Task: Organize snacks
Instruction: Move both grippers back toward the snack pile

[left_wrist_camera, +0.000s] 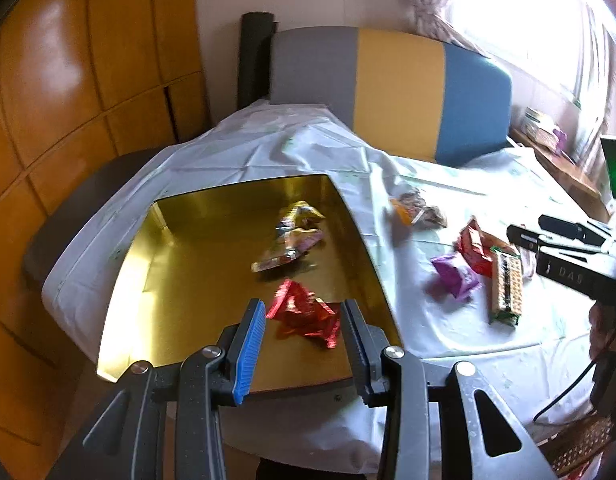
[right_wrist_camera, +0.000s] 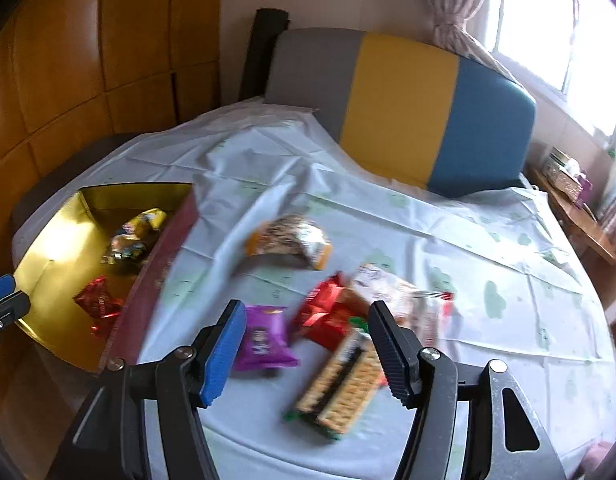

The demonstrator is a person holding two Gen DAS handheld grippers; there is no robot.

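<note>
Left claw above red wrapper

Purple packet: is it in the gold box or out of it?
Out. The purple packet lies on the tablecloth, right of the gold box, among other loose snacks.

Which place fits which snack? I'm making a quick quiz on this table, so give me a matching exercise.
Things:
1. red foil packet
2. purple packet
3. cracker pack
4. left gripper

Places:
A. on the tablecloth, nearest the box
B. inside the gold box
C. jaws apart above the box
D. on the tablecloth, between the right gripper's fingers in its view

Pairs: 1-B, 2-A, 3-D, 4-C
</note>
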